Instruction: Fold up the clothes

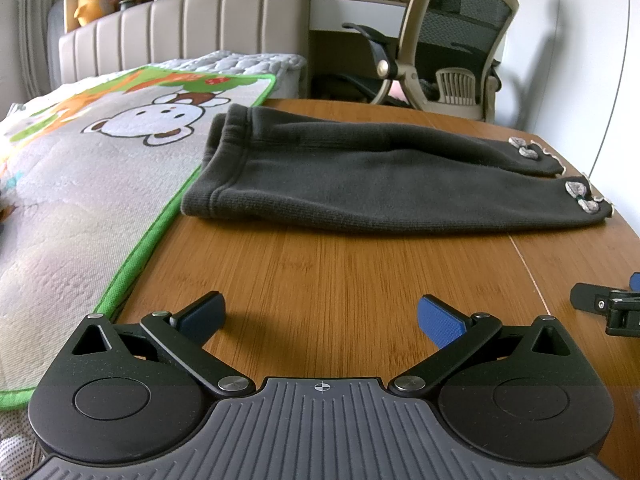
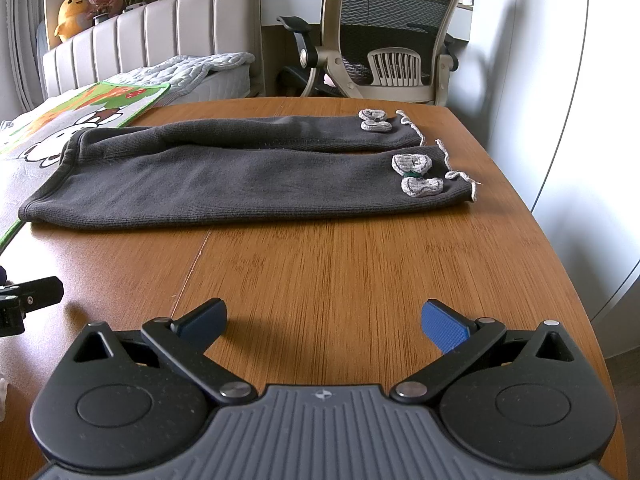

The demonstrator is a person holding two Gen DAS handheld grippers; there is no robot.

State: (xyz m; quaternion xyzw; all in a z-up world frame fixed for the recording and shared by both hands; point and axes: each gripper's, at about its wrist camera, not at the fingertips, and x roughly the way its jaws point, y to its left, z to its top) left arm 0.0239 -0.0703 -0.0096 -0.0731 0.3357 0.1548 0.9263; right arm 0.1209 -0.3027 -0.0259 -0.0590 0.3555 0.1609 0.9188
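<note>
Dark grey trousers (image 1: 360, 176) (image 2: 240, 176) lie flat across the far half of a wooden table (image 1: 340, 280) (image 2: 340, 260), waistband at the left, leg cuffs with small grey bows (image 2: 416, 176) at the right. My left gripper (image 1: 320, 320) stands open low over bare wood, well short of the trousers, nothing between its blue pads. Open and empty too, my right gripper (image 2: 324, 324) hovers near the table's front. Each gripper shows at the edge of the other's view: the right one (image 1: 608, 304), the left one (image 2: 24, 296).
A cartoon-print mat with a green border (image 1: 100, 168) (image 2: 80, 120) lies at the left, its edge under the trousers' waistband. Behind are a bed with a padded headboard (image 1: 180, 28), an office chair (image 1: 452, 40) (image 2: 392, 32) and a desk. The table's right edge (image 2: 560, 240) drops off near a white wall.
</note>
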